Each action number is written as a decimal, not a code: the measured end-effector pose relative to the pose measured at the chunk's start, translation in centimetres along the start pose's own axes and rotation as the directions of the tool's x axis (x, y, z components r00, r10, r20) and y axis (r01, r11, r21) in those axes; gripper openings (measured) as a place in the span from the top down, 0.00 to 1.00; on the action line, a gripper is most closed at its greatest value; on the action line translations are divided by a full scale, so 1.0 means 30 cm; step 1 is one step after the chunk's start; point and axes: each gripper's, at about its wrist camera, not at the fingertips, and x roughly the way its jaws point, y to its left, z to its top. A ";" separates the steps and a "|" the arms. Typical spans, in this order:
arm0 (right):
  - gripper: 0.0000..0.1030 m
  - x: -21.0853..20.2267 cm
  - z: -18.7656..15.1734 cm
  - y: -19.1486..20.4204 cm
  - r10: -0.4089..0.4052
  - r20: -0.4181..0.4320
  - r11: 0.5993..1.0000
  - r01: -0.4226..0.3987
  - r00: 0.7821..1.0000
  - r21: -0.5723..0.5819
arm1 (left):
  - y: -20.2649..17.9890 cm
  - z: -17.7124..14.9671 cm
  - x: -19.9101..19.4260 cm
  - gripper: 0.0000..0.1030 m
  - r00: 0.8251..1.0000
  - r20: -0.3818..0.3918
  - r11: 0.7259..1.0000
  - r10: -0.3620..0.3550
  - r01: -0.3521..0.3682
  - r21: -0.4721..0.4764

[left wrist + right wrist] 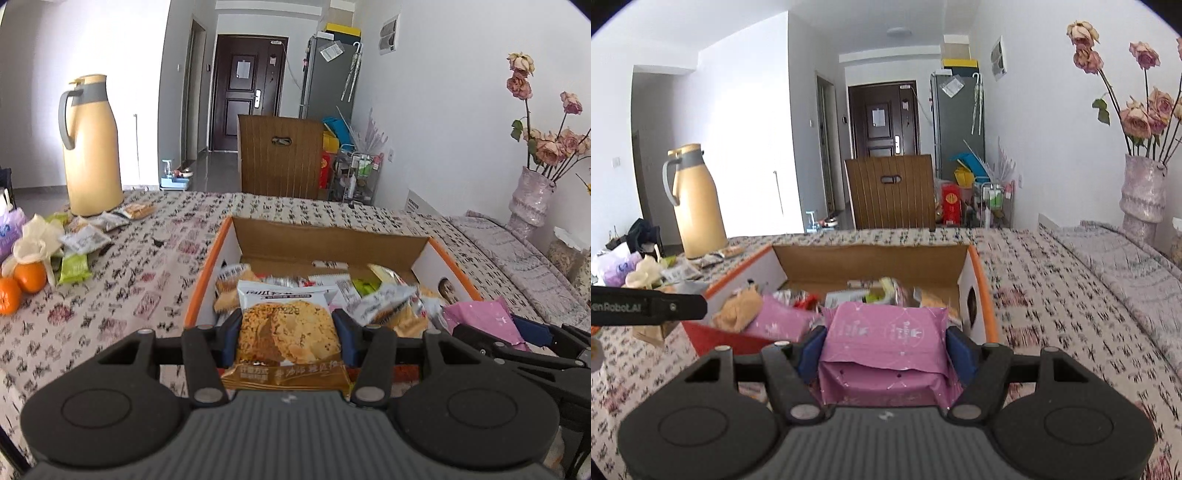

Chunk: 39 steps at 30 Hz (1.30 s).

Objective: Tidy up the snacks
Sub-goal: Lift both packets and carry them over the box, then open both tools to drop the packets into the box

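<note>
An open cardboard box (328,240) with orange edges stands on the patterned tablecloth, with several wrapped snacks inside. My left gripper (286,328) is shut on a cookie packet (288,332) with a white top and gold bottom, held just before the box's near edge. My right gripper (886,347) is shut on a pink packet (886,343), also raised at the near side of the box (871,262). The pink packet (484,317) and right gripper show at the right of the left wrist view. The left gripper's arm (646,306) crosses the left of the right wrist view.
A yellow thermos jug (92,147) stands at the far left, with loose snack packets (85,240) and two oranges (18,284) near it. A vase of dried roses (532,195) stands at the right. A wooden chair (280,155) is behind the table.
</note>
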 end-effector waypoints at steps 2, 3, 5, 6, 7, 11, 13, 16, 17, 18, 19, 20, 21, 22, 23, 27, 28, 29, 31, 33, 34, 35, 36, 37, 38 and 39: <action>0.33 0.022 0.019 0.003 0.001 0.004 1.000 -0.001 1.000 -0.003 | -0.004 0.024 0.017 0.50 1.000 0.005 1.000 0.004 -0.004 0.002; 0.33 0.034 0.033 0.004 0.001 0.007 1.000 -0.001 1.000 -0.005 | -0.006 0.034 0.026 0.50 1.000 0.009 1.000 0.008 -0.008 0.005; 0.33 0.057 0.055 0.006 -0.001 0.011 1.000 0.001 1.000 -0.007 | -0.010 0.058 0.047 0.50 1.000 0.017 1.000 0.016 -0.016 0.009; 0.33 0.068 0.067 0.006 -0.003 0.014 1.000 0.003 1.000 -0.008 | -0.010 0.069 0.057 0.50 1.000 0.019 1.000 0.018 -0.018 0.010; 0.33 0.081 0.077 0.007 -0.004 0.017 1.000 0.004 1.000 -0.009 | -0.011 0.081 0.070 0.50 1.000 0.023 1.000 0.021 -0.022 0.010; 0.33 0.144 0.117 0.015 -0.013 0.024 1.000 0.013 1.000 -0.015 | -0.011 0.122 0.126 0.50 0.999 0.033 0.999 0.031 -0.031 0.009; 0.33 0.180 0.131 0.016 -0.018 0.024 1.000 0.019 1.000 -0.014 | -0.002 0.130 0.156 0.50 0.999 0.035 0.999 0.038 -0.038 -0.003; 0.33 0.226 0.134 0.015 -0.023 0.024 1.000 0.023 0.999 -0.004 | 0.024 0.123 0.197 0.50 0.999 0.029 0.999 0.038 -0.037 -0.028; 0.33 0.240 0.128 0.016 -0.024 0.027 1.000 0.024 0.999 -0.004 | 0.033 0.119 0.212 0.50 0.999 0.026 0.999 0.040 -0.039 -0.035; 0.33 0.248 0.120 0.015 -0.023 0.030 1.000 0.024 0.999 -0.006 | 0.042 0.116 0.222 0.50 0.999 0.026 0.998 0.039 -0.038 -0.040; 0.33 0.258 0.110 0.014 -0.022 0.032 1.000 0.022 0.999 -0.006 | 0.050 0.110 0.234 0.50 0.999 0.026 0.998 0.039 -0.037 -0.045; 0.33 0.266 0.101 0.014 -0.019 0.031 1.000 0.019 0.999 -0.002 | 0.056 0.105 0.244 0.50 0.999 0.025 0.998 0.037 -0.036 -0.047; 0.33 0.278 0.089 0.011 -0.013 0.025 1.000 0.013 1.000 0.005 | 0.065 0.099 0.254 0.50 0.999 0.021 0.998 0.031 -0.030 -0.050; 0.33 0.286 0.080 0.008 -0.007 0.015 1.000 0.007 1.000 0.008 | 0.070 0.094 0.260 0.50 1.000 0.016 0.998 0.025 -0.024 -0.054; 0.33 0.296 0.071 0.008 -0.003 0.006 1.000 0.003 1.000 0.009 | 0.077 0.091 0.263 0.50 1.000 0.014 0.998 0.016 -0.015 -0.059; 0.32 0.299 0.058 -0.005 0.009 -0.008 1.000 -0.009 1.000 0.022 | 0.075 0.081 0.248 0.49 0.999 0.032 0.999 0.001 0.001 -0.052; 0.27 0.299 0.056 -0.009 0.013 -0.009 1.000 -0.013 1.000 0.029 | 0.073 0.079 0.243 0.47 0.999 0.037 0.999 0.004 -0.002 -0.051; 0.24 0.298 0.054 -0.014 0.014 -0.010 0.999 -0.014 1.000 0.034 | 0.071 0.077 0.239 0.45 0.999 0.043 0.999 0.010 -0.008 -0.048; 0.20 0.296 0.049 -0.018 0.012 -0.010 0.999 -0.012 1.000 0.041 | 0.068 0.077 0.229 0.28 0.998 0.058 0.999 0.019 -0.017 -0.048; 0.09 0.292 0.048 -0.026 0.009 -0.005 0.998 -0.009 1.000 0.056 | 0.065 0.078 0.216 0.17 0.996 0.078 0.998 0.038 -0.034 -0.051; 0.03 0.287 0.050 -0.032 0.005 0.001 0.998 -0.005 1.000 0.061 | 0.065 0.078 0.208 0.08 0.995 0.087 0.998 0.044 -0.039 -0.054; 0.00 0.282 0.050 -0.037 0.003 0.007 0.998 -0.004 1.000 0.068 | 0.066 0.077 0.201 0.03 0.994 0.096 0.997 0.050 -0.044 -0.062; 0.00 0.278 0.050 -0.040 0.003 0.013 0.997 -0.003 1.000 0.074 | 0.067 0.078 0.197 0.00 0.993 0.107 0.996 0.056 -0.049 -0.068; 0.00 0.277 0.051 -0.042 0.001 0.017 0.997 -0.002 1.000 0.079 | 0.068 0.079 0.192 0.00 0.992 0.114 0.996 0.063 -0.055 -0.072; 0.00 0.275 0.049 -0.043 -0.001 0.018 0.997 -0.001 1.000 0.082 | 0.070 0.081 0.190 0.00 0.992 0.113 0.996 0.059 -0.051 -0.073; 0.00 0.274 0.049 -0.045 -0.002 0.020 0.996 0.000 1.000 0.085 | 0.071 0.082 0.190 0.00 0.992 0.112 0.996 0.058 -0.049 -0.075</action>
